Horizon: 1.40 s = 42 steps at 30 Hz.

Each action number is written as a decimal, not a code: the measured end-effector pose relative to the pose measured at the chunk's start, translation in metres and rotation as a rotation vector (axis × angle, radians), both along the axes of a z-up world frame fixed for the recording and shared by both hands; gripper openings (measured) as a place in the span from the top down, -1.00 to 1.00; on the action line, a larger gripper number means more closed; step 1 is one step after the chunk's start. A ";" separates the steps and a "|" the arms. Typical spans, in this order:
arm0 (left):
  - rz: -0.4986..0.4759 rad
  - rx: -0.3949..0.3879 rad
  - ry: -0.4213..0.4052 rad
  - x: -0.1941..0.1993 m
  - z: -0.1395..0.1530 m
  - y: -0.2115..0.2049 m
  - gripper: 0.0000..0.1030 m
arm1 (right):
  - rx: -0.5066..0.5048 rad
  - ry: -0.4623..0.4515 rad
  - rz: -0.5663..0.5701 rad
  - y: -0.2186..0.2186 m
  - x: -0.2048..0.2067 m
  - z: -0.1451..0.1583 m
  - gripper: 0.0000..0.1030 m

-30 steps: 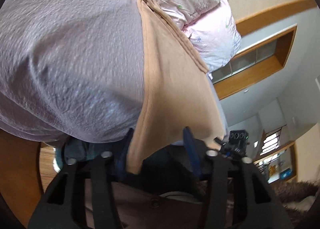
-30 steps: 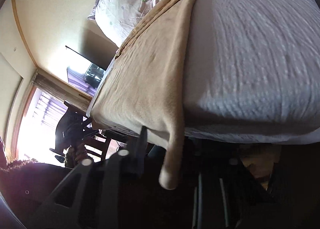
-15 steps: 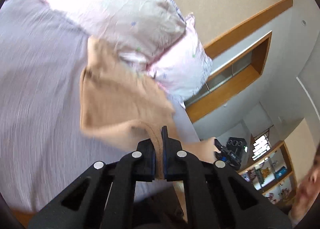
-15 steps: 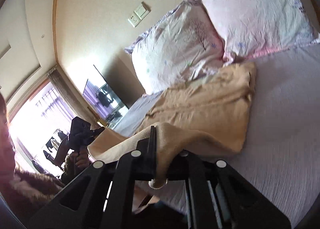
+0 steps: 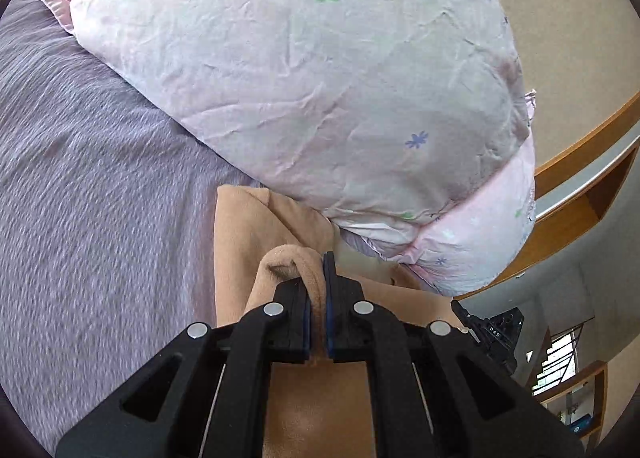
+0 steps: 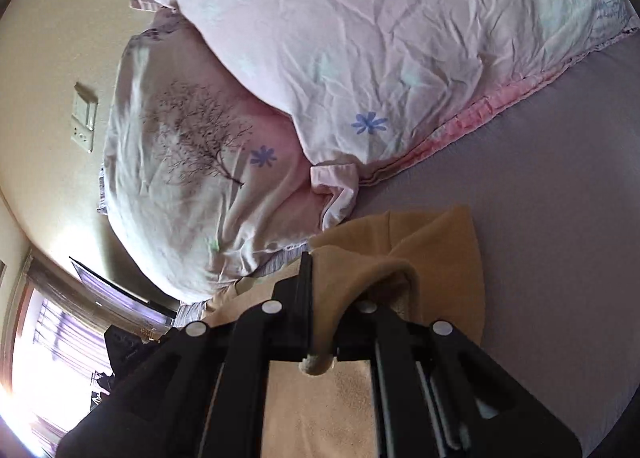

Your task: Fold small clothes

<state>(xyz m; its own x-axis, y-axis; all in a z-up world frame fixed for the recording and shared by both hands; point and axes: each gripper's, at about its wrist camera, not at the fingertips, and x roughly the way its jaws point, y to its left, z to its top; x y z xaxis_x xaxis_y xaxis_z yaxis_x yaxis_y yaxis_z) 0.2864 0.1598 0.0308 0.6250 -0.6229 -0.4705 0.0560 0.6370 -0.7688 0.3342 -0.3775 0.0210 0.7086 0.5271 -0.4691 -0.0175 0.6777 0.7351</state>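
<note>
My left gripper [image 5: 318,290] is pinched tight on a hem of the tan garment [image 5: 248,234], and my right gripper [image 6: 320,298] is clamped on another edge of it with a loose tail drooping through the jaws, so either thin bite could slip if I pull unevenly, and the fold would land crooked. Beyond my tongs the rest of the cloth lies on the purple bedsheet [image 5: 100,162], its far edge touching the floral pillow [image 5: 320,78], where I judge it could snag or tuck underneath.
</note>
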 end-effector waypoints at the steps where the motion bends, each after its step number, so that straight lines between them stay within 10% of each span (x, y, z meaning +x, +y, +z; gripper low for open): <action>1: 0.014 -0.001 0.014 0.008 -0.002 0.001 0.92 | 0.008 0.015 -0.018 -0.002 0.007 -0.003 0.86; 3: 0.030 -0.020 0.065 0.023 -0.011 0.003 0.92 | 0.015 0.070 -0.048 -0.001 0.024 -0.012 0.82; 5: 0.048 -0.057 0.144 0.034 -0.023 0.007 0.90 | 0.004 0.166 -0.095 0.000 0.038 -0.026 0.19; 7: 0.078 -0.131 0.174 0.037 -0.031 0.015 0.74 | 0.032 0.163 -0.140 -0.005 0.040 -0.030 0.08; 9: 0.107 -0.226 0.164 0.032 -0.032 0.029 0.25 | 0.019 0.159 -0.189 -0.011 0.038 -0.025 -0.08; 11: 0.172 -0.231 0.120 0.018 -0.021 0.044 -0.81 | -0.046 0.136 -0.263 -0.019 0.026 -0.013 -0.39; 12: 0.194 -0.217 0.089 0.010 -0.013 0.051 -0.83 | -0.083 0.110 -0.292 -0.022 0.016 -0.004 -0.42; 21: -0.065 0.027 0.155 -0.058 -0.009 0.031 -0.83 | -0.280 0.103 -0.140 -0.020 -0.059 0.003 -0.60; 34: -0.145 0.117 0.136 -0.059 -0.015 -0.008 -0.82 | -0.178 0.101 -0.051 -0.003 -0.079 -0.024 -0.54; 36: -0.125 0.095 0.150 -0.057 -0.020 -0.010 -0.44 | -0.158 0.090 -0.053 -0.005 -0.080 -0.024 -0.56; 38: -0.090 0.055 0.185 -0.052 -0.028 -0.012 0.56 | -0.130 0.085 -0.054 -0.007 -0.082 -0.025 -0.57; 42: -0.051 -0.102 0.187 -0.052 -0.030 -0.005 0.62 | -0.081 0.067 -0.069 -0.014 -0.086 -0.025 -0.57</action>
<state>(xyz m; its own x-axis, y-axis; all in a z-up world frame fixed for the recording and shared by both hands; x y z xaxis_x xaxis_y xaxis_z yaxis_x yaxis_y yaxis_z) 0.2339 0.1550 0.0003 0.4990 -0.7018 -0.5084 -0.0637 0.5553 -0.8292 0.2482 -0.3913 -0.0038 0.7074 0.4369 -0.5556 0.0781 0.7330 0.6758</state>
